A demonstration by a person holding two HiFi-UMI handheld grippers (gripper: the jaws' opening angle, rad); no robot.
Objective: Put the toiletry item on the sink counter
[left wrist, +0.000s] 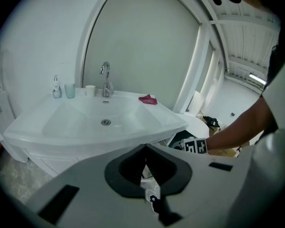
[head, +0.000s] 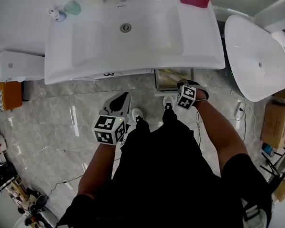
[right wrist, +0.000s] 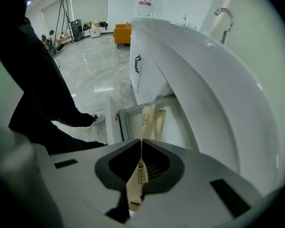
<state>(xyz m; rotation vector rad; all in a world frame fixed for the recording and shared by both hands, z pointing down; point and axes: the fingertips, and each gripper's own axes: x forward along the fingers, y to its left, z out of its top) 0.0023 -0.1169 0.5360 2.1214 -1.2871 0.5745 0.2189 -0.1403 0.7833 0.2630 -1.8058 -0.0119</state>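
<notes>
Below the sink counter (head: pixel 199 42), right gripper (right wrist: pixel 141 148) clamps a half-hidden packet (right wrist: pixel 137 180).

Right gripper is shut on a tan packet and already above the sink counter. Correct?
Not quite. The right gripper is shut on the tan packet, but it is not above the sink counter. It is lower, in front of the open drawer beneath the counter. The right gripper view shows this.

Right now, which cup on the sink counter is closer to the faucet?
The white cup, right next to the faucet; the teal cup stands beyond it, beside the small bottle.
</notes>
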